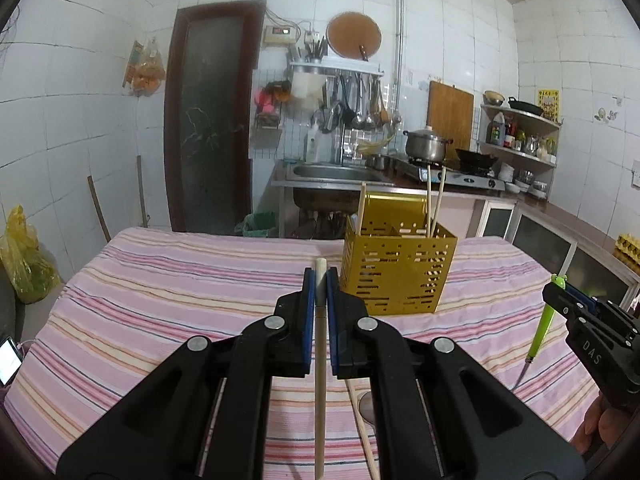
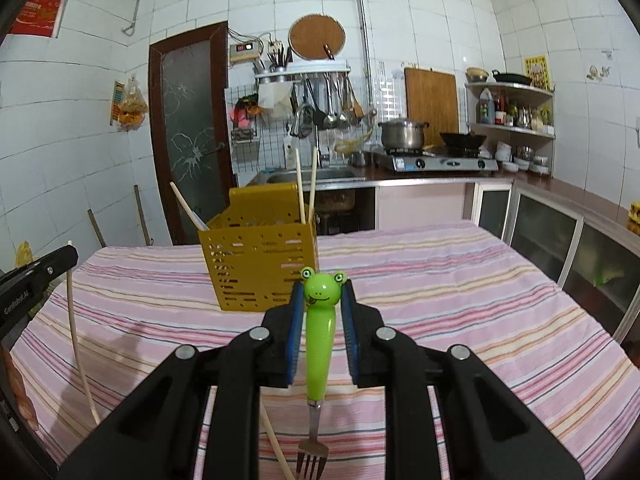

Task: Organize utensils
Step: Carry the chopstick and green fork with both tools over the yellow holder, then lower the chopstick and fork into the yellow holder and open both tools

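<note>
The holder (image 1: 398,270) stands on the table (image 1: 160,292), near the far edge. Three chopsticks (image 1: 429,200) stand in it. The left gripper (image 1: 320,280) holds a chopstick (image 1: 320,380) in front of the holder. To its right, the right gripper (image 2: 322,292) holds a fork (image 2: 318,344). Another chopstick (image 2: 276,448) lies on the table below.

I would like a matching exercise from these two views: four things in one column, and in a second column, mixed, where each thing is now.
Things:
1. fork
2. single chopstick
3. holder
4. pot

Places:
A. on the stove
B. between the left gripper's fingers
C. standing on the striped cloth
D. between the right gripper's fingers

Pairs: 1-D, 2-B, 3-C, 4-A
</note>
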A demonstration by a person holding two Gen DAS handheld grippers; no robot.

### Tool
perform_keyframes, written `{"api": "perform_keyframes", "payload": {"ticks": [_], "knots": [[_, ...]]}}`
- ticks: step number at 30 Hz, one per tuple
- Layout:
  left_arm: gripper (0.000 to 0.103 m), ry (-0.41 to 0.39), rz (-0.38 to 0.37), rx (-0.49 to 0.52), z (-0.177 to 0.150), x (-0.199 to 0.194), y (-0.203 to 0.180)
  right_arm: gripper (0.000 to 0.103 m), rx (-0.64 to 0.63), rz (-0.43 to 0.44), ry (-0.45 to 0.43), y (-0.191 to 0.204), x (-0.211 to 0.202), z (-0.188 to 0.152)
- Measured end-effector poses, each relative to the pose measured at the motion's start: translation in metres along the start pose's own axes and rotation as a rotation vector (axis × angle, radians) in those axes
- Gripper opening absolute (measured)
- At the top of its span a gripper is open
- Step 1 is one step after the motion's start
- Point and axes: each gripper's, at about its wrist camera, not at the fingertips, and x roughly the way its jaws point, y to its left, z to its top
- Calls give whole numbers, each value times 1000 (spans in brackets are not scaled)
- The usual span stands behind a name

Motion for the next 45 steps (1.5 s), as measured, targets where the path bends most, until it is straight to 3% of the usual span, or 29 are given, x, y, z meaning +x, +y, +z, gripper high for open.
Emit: {"api": "perform_keyframes", "payload": {"ticks": [21, 28, 34, 40, 45], "knots": [[5, -123, 0, 82, 41, 0, -26, 19, -40, 3, -60, 1, 4, 35], [5, -179, -40, 76, 82, 11, -33, 19, -39, 3, -103, -1, 10, 70], [5, -267, -95, 65, 136, 25, -43, 19, -23, 31, -160, 3, 27, 120], [5, -326, -106, 40, 177, 59, -58, 19, -23, 57, -226, 17, 57, 167], [5, -380, -101, 20, 194, 99, -67, 19, -29, 81, -244, 28, 89, 182]]}}
